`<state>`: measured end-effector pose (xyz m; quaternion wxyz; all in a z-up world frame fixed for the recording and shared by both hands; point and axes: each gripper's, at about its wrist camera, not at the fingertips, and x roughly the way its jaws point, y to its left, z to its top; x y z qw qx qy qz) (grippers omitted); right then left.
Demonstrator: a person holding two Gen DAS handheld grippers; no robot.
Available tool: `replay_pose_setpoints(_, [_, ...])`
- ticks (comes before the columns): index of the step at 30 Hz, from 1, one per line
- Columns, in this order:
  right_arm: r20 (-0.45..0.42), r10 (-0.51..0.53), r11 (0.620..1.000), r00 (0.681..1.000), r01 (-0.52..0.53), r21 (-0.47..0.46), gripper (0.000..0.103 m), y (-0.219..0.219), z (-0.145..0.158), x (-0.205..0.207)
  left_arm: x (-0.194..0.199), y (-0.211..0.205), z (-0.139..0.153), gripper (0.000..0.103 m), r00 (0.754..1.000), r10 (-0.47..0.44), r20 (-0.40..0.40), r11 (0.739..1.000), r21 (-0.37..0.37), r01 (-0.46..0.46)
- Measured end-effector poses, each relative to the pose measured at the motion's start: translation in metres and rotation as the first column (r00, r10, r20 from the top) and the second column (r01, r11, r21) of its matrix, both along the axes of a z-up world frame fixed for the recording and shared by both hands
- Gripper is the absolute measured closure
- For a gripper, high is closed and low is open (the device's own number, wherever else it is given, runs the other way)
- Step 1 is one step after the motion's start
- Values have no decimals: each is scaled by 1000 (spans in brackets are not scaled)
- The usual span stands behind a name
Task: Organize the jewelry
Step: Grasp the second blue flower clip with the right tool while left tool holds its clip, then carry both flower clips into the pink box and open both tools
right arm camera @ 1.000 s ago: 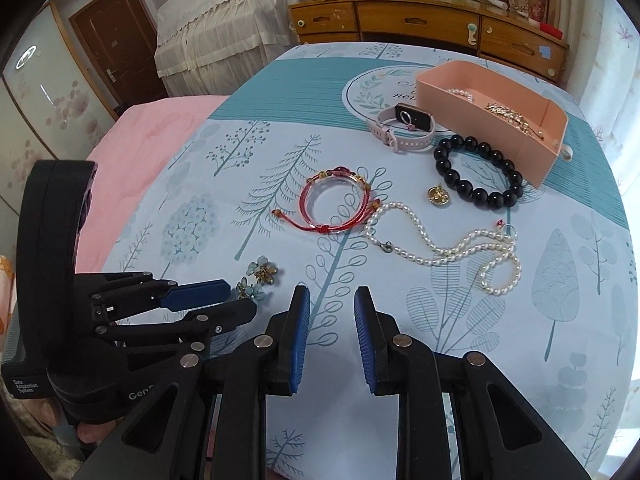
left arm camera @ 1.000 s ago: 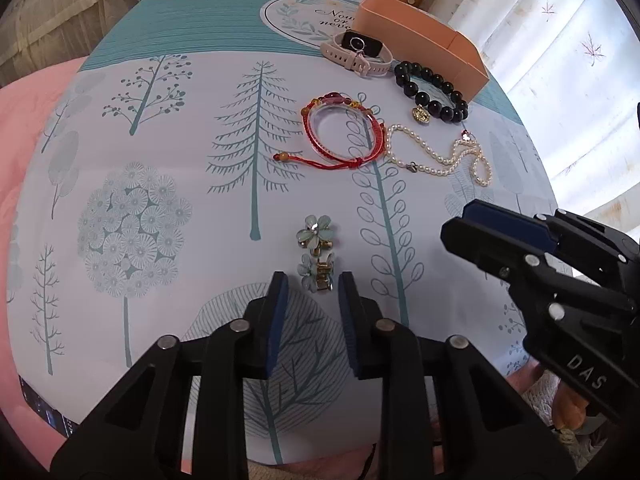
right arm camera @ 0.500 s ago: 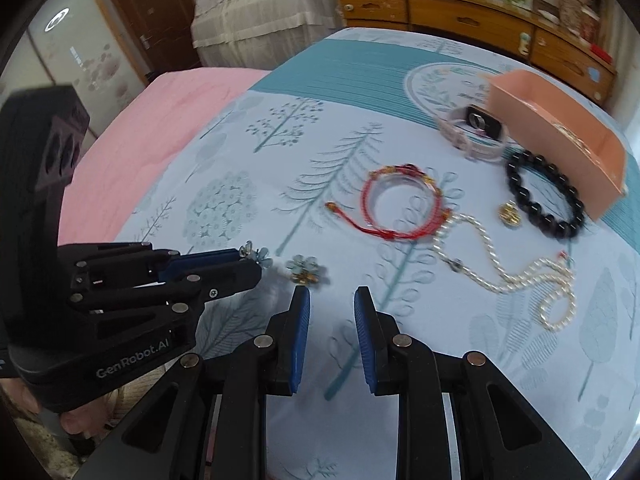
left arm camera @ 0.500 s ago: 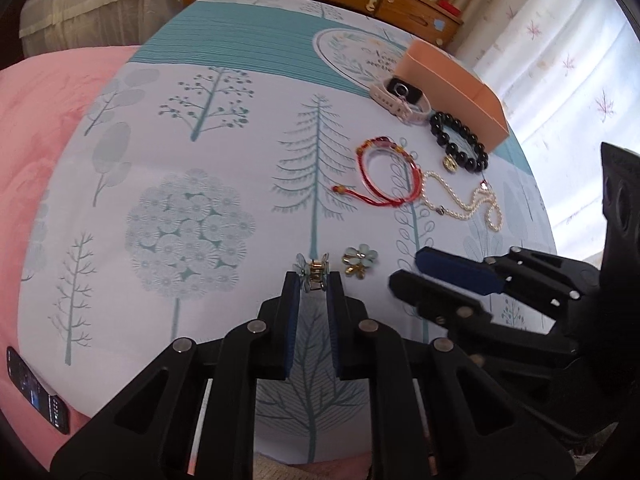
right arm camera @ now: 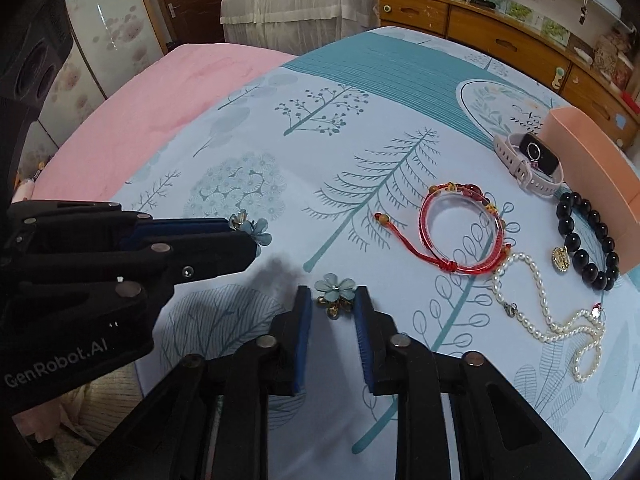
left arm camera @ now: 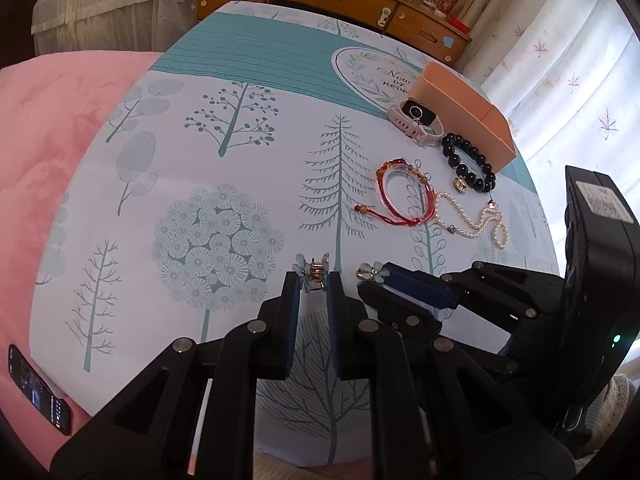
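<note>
Left gripper [left arm camera: 313,284] now clenched on clip [left arm camera: 312,275]; right gripper [right arm camera: 331,306] advanced, fingers spread, straddling flower [right arm camera: 334,289]. Tray [left arm camera: 464,114] at 1 o'clock next.

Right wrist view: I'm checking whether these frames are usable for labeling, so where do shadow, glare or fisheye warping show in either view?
Right wrist view: a soft dark shadow falls on the tablecloth beside the flower clip; glare streaks the wardrobe door. Left wrist view: the curtains are blown out, and the cloth's edges bow.
</note>
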<state>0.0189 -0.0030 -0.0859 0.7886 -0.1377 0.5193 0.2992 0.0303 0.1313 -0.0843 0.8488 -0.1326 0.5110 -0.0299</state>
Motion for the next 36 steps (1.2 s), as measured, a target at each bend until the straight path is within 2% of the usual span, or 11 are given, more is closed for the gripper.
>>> replay_pose_setpoints(4, [-17,-6,1000,1000,7,23,88,-4,0,1,0,-4,3,92,1000,-7,10,1000,18,6])
replay_pose_setpoints(9, [-7,-51,997,999,51,64,88,-24,15,3,6,-13,11,92,999,-30,21,998,53,29])
replay_pose_setpoints(16, [49,-201,969,978,192,153,88,-77,55,23,35,-44,45,92,990,-113,90,990,94,104])
replay_pose_setpoints(23, [84,-392,902,916,366,228,88,-151,102,79,103,-91,99,92,952,-232,198,969,131,209])
replay_pose_setpoints(28, [103,-513,844,852,479,242,88,-199,130,132,172,-130,130,92,920,-294,258,954,139,266])
replay_pose_setpoints(31, [91,-562,813,822,529,245,88,-220,138,165,213,-152,134,92,910,-331,248,943,127,308])
replay_pose_setpoints(33, [81,-581,800,810,549,242,88,-232,141,185,238,-165,128,92,913,-341,225,940,114,323])
replay_pose_setpoints(36, [29,-607,779,794,587,220,88,-249,130,216,267,-184,113,92,915,-361,180,931,120,344])
